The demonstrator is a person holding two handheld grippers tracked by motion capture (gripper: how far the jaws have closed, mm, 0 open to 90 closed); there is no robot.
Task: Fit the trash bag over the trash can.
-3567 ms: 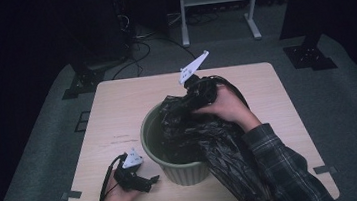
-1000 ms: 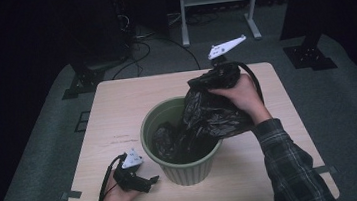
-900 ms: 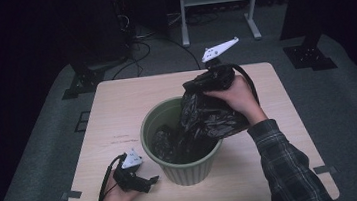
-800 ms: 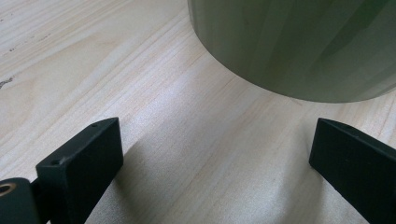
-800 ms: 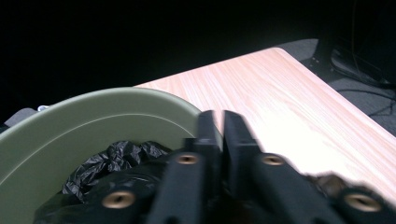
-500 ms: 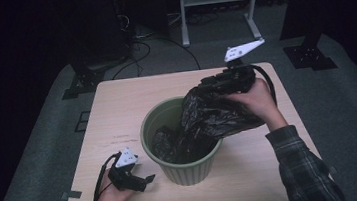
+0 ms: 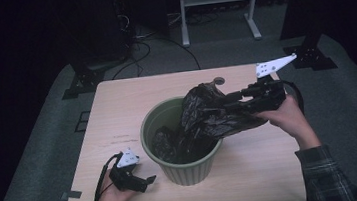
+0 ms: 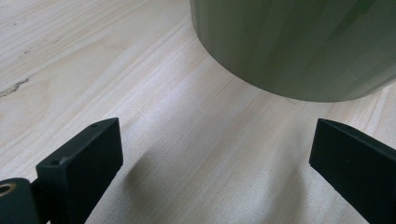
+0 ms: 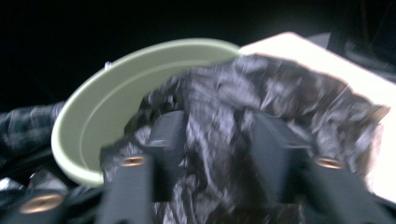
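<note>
**Black bag half out of the green bin**

The bag's lower end was lost in the bin's shadowed inside, and the right gripper view was blurred. At right of centre in the high view, the right gripper (image 7: 239,101) pointed left, nearly level, jaws clamped on the crinkled black plastic bag (image 7: 211,117), which trailed over the rim of the ribbed green bin (image 7: 186,167). At lower left the left gripper (image 7: 142,183) lay on the pale wooden table (image 7: 117,107), jaws apart around nothing.
</note>
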